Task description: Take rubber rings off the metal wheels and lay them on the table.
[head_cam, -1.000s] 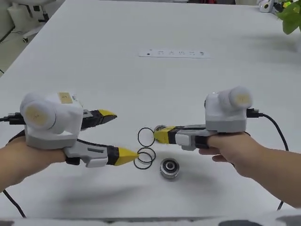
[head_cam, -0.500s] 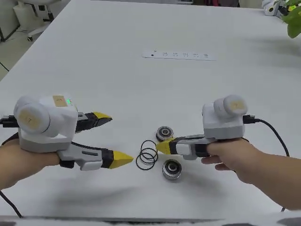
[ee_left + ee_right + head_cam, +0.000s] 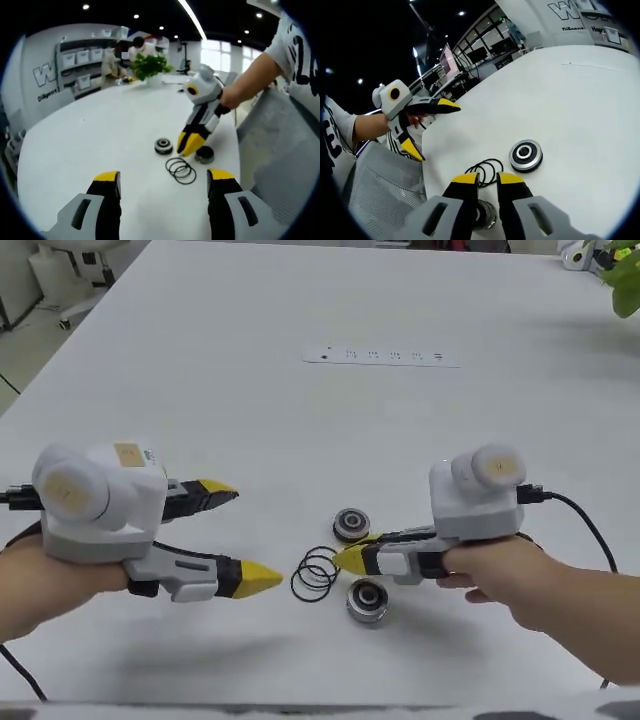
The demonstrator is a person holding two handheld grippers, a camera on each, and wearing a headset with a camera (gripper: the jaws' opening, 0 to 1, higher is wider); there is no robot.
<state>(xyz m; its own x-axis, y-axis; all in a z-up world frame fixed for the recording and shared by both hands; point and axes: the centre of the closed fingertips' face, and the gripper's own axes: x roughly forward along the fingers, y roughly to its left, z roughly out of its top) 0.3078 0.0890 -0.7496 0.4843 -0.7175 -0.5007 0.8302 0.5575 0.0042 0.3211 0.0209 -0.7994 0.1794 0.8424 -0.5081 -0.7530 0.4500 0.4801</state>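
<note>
Left tool [image 3: 255, 536], jaws wide and empty, hovers left of the rubber rings [image 3: 315, 573] lying on the surface [image 3: 250, 390]. Right tool [image 3: 340, 558], jaws nearly closed and empty, tips at the rings' right edge. Near wheel [image 3: 367, 600] sits right of the rings, far wheel [image 3: 350, 524] just beyond. The head view adds a power strip [image 3: 380, 357] farther off.

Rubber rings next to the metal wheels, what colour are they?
Black. The rubber rings show best in the left gripper view.

Shiny metal wheels [image 3: 351, 524], rubber rings [image 3: 316, 573] (matt), smooth table [image 3: 300, 420]
</note>
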